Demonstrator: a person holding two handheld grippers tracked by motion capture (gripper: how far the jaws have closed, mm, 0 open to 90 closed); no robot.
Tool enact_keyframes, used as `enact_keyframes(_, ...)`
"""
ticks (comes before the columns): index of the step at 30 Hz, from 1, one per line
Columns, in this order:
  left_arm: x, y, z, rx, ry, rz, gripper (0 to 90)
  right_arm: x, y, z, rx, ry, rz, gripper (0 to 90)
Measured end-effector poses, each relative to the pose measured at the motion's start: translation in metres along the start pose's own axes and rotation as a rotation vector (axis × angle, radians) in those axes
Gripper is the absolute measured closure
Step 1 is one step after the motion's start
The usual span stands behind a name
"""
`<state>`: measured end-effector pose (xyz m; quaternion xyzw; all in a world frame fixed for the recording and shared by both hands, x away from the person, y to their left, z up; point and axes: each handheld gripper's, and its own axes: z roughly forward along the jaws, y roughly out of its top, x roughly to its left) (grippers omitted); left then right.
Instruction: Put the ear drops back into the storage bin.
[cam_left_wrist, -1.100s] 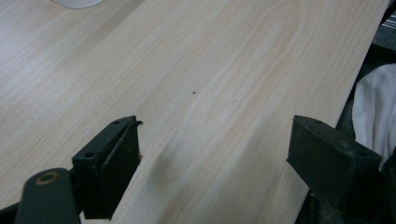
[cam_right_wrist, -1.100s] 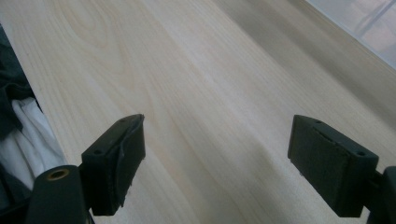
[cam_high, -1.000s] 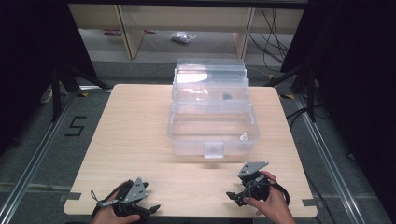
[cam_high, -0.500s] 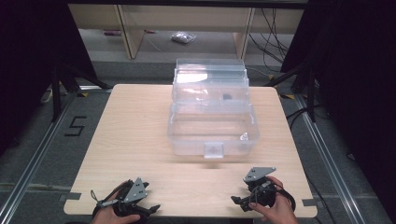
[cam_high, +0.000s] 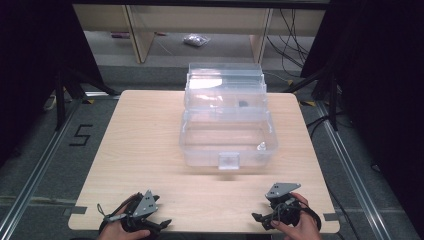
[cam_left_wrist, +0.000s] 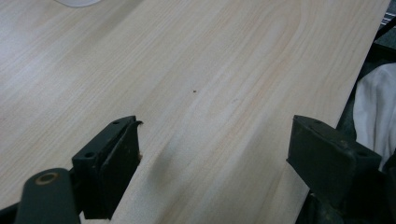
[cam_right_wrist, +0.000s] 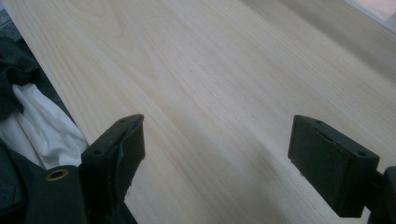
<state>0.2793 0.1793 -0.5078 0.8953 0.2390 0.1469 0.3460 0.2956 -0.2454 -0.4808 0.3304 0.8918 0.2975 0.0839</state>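
Note:
A clear plastic box (cam_high: 227, 135) stands on the wooden table (cam_high: 145, 150), past the middle, with its lid raised at the back. A small dark item (cam_high: 243, 104) lies in the upper tray, and a small shiny piece (cam_high: 260, 146) sits near the box's front right corner. A latch tab (cam_high: 229, 161) faces me. My left gripper (cam_high: 159, 214) rests at the front left edge, held by a hand, its jaws wide apart over bare wood (cam_left_wrist: 215, 140). At the front right edge my right gripper (cam_high: 257, 216) is open and empty as well (cam_right_wrist: 217, 140).
White cloth (cam_left_wrist: 373, 98) (cam_right_wrist: 42, 126) shows just past the table's near edge. Beyond the table lie a plastic bag (cam_high: 196, 40) on the floor, shelf legs and cables (cam_high: 295, 45). A "5" mark (cam_high: 80, 135) is on the floor at left.
My right gripper has drawn back toward the front edge and slightly right. The left gripper and the box have stayed put.

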Motion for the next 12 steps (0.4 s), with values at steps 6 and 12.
enact_keyframes(6,-0.0001,0.0,0.0001,0.001,0.001,0.002,16.4,-0.0026,-0.0024,-0.0004,-0.011,-0.01,0.001,19.6)
enact_keyframes(12,-0.0003,0.0,-0.0006,0.001,-0.003,0.001,16.4,-0.0038,-0.003,-0.0004,-0.018,-0.012,0.019,19.7)
